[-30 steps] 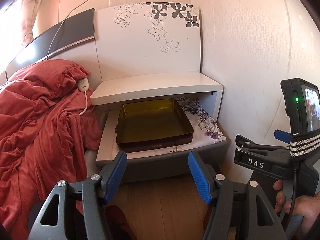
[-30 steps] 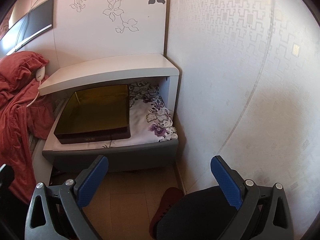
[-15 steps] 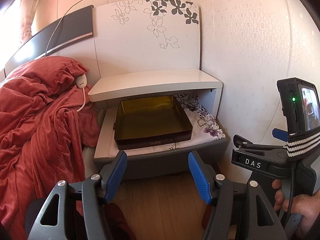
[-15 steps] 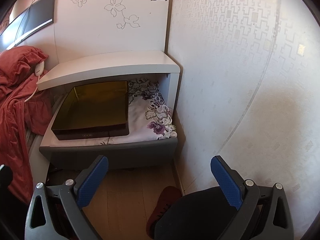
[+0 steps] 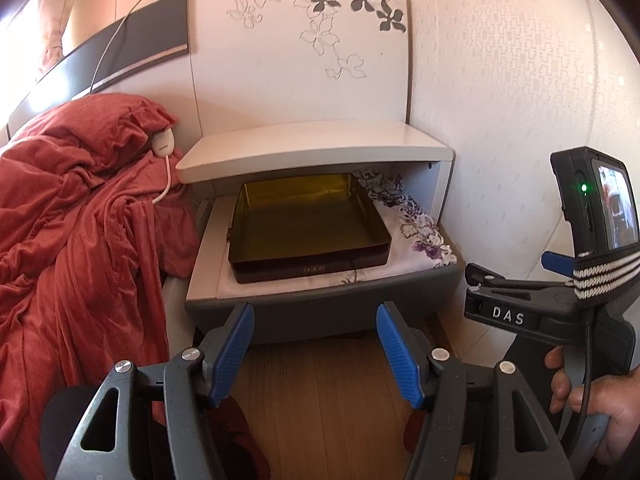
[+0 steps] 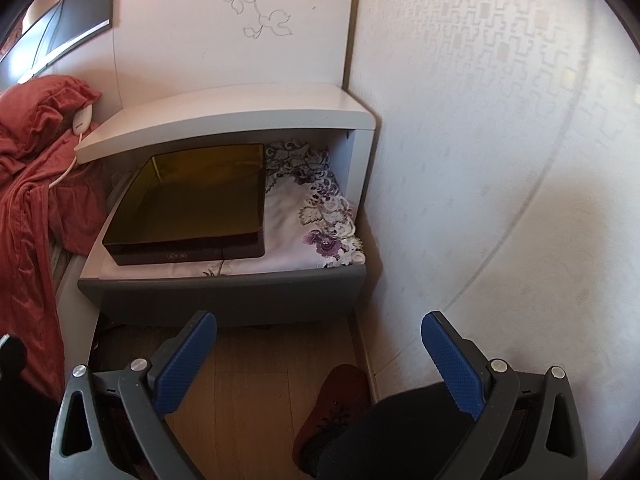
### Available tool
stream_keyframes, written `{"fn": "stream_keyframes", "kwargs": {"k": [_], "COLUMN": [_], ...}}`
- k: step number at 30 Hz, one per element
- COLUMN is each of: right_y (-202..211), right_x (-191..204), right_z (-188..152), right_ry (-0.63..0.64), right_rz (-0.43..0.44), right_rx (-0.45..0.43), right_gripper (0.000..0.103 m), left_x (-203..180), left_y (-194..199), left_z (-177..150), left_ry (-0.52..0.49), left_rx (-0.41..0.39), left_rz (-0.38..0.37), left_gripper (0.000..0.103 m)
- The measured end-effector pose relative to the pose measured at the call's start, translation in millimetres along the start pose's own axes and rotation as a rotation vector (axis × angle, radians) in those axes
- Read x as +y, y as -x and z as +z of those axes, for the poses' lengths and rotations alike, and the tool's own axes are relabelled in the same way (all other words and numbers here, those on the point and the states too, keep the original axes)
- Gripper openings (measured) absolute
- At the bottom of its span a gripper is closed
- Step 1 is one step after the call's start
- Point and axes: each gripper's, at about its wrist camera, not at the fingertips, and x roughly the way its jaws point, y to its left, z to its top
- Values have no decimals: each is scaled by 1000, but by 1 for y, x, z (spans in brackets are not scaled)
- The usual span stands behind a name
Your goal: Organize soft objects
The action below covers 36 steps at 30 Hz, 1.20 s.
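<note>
A dark tin box [image 5: 308, 228] [image 6: 192, 204] with a gold inside sits open on a white floral cloth [image 5: 416, 228] [image 6: 320, 220] in the pulled-out drawer [image 5: 320, 304] [image 6: 224, 292] of a bedside table. A rumpled red blanket [image 5: 72, 232] [image 6: 28, 184] lies on the bed to the left. My left gripper [image 5: 314, 350] hangs open in front of the drawer, above the floor, with nothing between its blue pads. My right gripper [image 6: 320, 360] is also open and empty, and its handle [image 5: 560, 312] shows at the right of the left wrist view, held by a hand.
The table's white top [image 5: 312, 148] overhangs the drawer. A white corded controller [image 5: 162, 144] rests on the blanket. A patterned wall [image 6: 500, 160] stands close on the right. A red slipper [image 6: 332, 404] and a dark-clothed leg [image 6: 400, 436] are on the wooden floor below.
Both views have drawn back and tipped slightly, so the bedside table sits a little lower and nearer the centre. Both grippers stay open and empty.
</note>
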Motion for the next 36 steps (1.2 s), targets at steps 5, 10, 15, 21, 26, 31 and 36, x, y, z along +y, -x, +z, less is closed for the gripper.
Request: {"fn": "stream_keyframes", "kwargs": {"k": [5, 10, 15, 21, 26, 31, 36], "right_y": [-20, -40, -57, -75, -91, -110, -128], "right_x": [-2, -4, -6, -3, 5, 11, 19], "right_z": [9, 19, 29, 35, 34, 33, 31], "right_ry": [-5, -26, -35, -11, 27, 56, 82], "right_rz": [35, 53, 66, 81, 110, 132, 158], "right_rx": [52, 89, 116, 149, 202, 250, 311], "right_gripper": [103, 103, 103, 103, 103, 103, 103], "left_x": [11, 16, 16, 12, 15, 23, 30], "left_y": [-16, -31, -45, -57, -69, -82, -95], "left_z": [-2, -3, -7, -10, -14, -18, -21], "left_ry": [28, 39, 39, 33, 51, 92, 118], "left_rx": [52, 97, 146, 182, 226, 267, 301], "left_rz": [8, 6, -24, -33, -55, -68, -72], "left_gripper": [65, 65, 65, 65, 65, 65, 65]}}
